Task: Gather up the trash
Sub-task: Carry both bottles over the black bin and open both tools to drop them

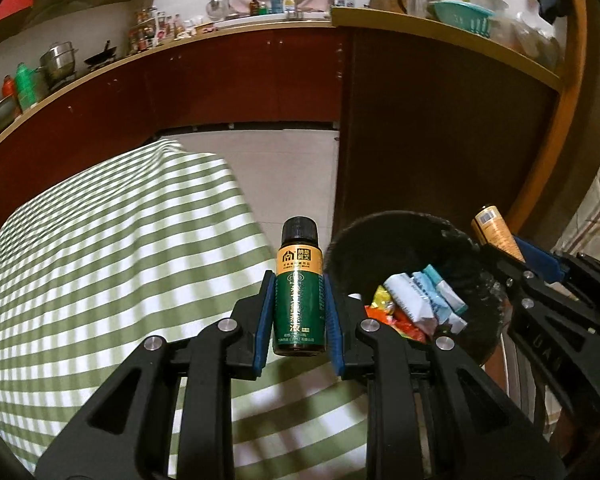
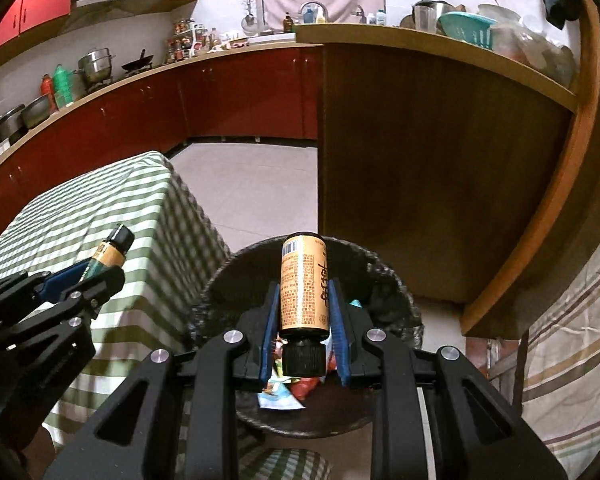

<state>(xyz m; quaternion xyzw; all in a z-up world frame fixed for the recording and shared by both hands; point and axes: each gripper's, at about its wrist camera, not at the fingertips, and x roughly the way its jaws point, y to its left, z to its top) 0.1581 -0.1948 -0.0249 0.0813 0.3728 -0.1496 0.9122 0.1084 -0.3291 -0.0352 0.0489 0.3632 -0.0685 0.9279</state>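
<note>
My left gripper [image 1: 299, 312] is shut on a small green bottle [image 1: 299, 296] with a black cap and orange label band, held upright over the edge of the green-checked table [image 1: 100, 260]. My right gripper [image 2: 305, 316] is shut on a small orange-labelled bottle [image 2: 304, 284], held cap toward me above the black trash bin [image 2: 396, 280]. The bin [image 1: 400, 232] stands on the floor to the right of the table and holds several wrappers [image 1: 424, 300]. The right gripper and its bottle [image 1: 496, 236] show over the bin's right rim in the left wrist view. The left gripper's bottle [image 2: 110, 252] shows at left in the right wrist view.
A brown wooden counter panel [image 1: 440, 140] rises just behind the bin. Red kitchen cabinets [image 1: 180, 88] with pots and bottles run along the back. Grey floor tiles [image 1: 292, 176] lie between table and cabinets. A striped cloth [image 2: 572, 360] hangs at the right.
</note>
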